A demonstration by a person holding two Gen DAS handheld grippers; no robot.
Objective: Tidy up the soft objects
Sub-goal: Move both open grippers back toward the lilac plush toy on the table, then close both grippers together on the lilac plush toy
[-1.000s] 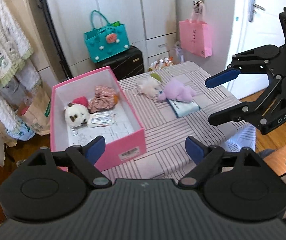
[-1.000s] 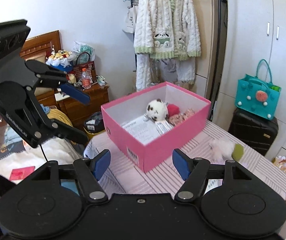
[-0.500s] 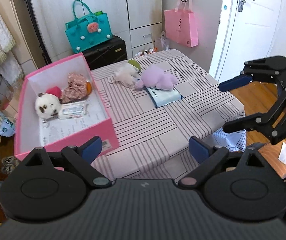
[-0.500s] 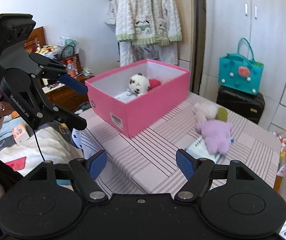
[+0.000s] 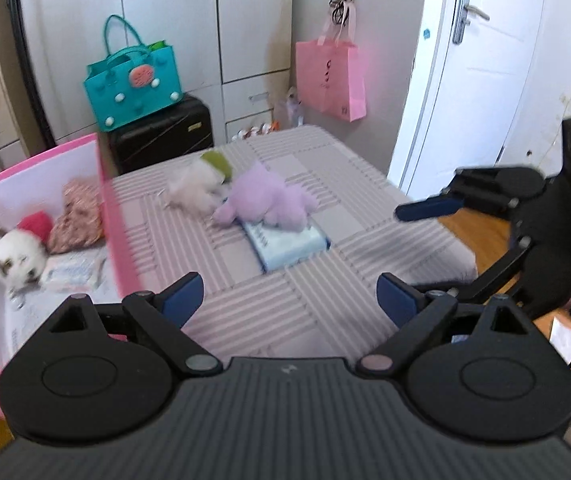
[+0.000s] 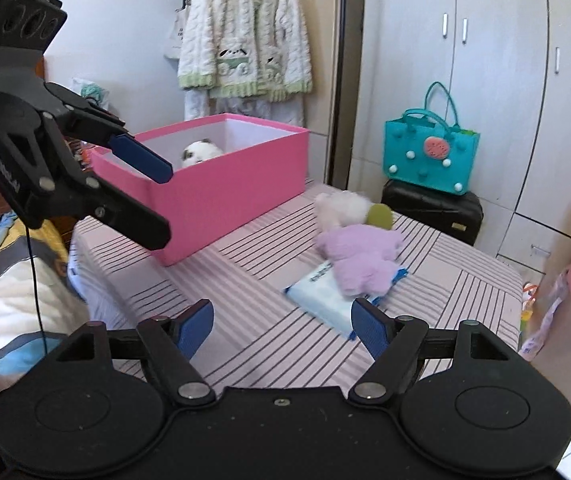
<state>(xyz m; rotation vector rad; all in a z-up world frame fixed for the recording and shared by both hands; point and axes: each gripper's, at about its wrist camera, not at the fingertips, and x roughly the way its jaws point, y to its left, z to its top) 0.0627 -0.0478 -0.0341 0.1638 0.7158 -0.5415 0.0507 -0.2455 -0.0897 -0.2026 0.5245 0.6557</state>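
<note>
Lilac plush toy (image 6: 359,260) (fluffy, limp) lies across a tissue pack (image 6: 321,294); both grippers' jaws apart, empty.

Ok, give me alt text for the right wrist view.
The open right gripper hovers over a striped table, aimed at a purple plush toy lying on a tissue pack. A white plush and pink box sit beyond; the empty left gripper hangs left.

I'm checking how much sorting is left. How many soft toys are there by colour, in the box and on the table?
White: 2, the panda-faced plush in the pink box and the white fluffy toy on the table
Purple: 1, the purple plush lying on a wipes pack
Red: 1, the red plush in the box
Floral pink: 1, the floral soft item in the box
Total: 5
</note>
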